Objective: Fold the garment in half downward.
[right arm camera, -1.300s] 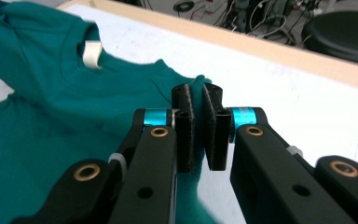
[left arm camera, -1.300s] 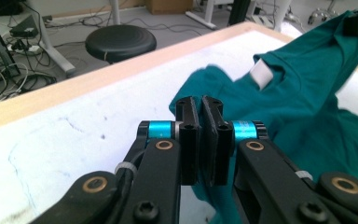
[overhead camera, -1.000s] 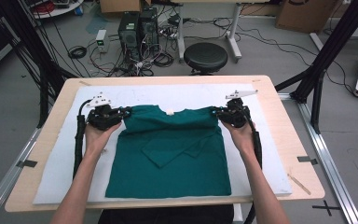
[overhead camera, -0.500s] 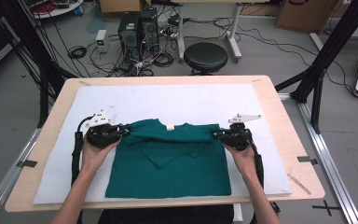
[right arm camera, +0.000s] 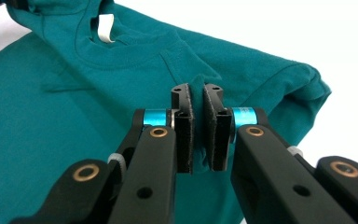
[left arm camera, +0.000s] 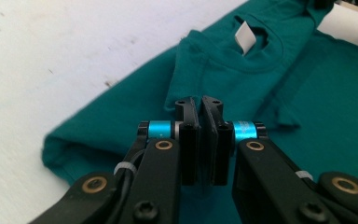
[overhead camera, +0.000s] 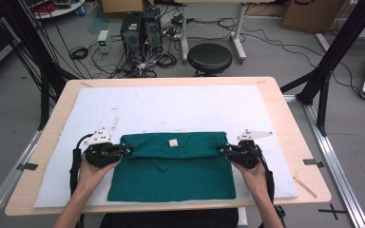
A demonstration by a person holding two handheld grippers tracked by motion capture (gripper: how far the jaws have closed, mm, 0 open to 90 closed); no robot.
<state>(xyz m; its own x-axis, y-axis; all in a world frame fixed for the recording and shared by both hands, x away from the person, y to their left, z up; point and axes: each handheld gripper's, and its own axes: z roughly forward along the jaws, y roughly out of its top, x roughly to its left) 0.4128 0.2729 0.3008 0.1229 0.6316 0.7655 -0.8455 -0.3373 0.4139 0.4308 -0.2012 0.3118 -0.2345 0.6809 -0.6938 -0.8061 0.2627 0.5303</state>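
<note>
A teal T-shirt (overhead camera: 171,171) lies on the white mat, its upper part folded toward the near edge, with the white neck label (overhead camera: 173,142) facing up. My left gripper (overhead camera: 129,150) is shut on the left end of the folded part. In the left gripper view its jaws pinch the shirt fabric (left arm camera: 200,116). On the right end of the fold my right gripper (overhead camera: 220,149) is shut as well. In the right gripper view teal cloth (right arm camera: 196,93) is squeezed between the pads. Both grippers sit low, near the mat.
The white mat (overhead camera: 171,104) covers most of the wooden table (overhead camera: 285,104). Beyond the far edge stand a black stool (overhead camera: 209,58), computer towers (overhead camera: 140,28) and cables on the floor. Black frame posts (overhead camera: 328,61) rise at the right.
Both grippers have come toward the near edge and down, carrying the shirt's upper part over the lower part. The shirt now looks shorter, with the fold line farther from the far edge.
</note>
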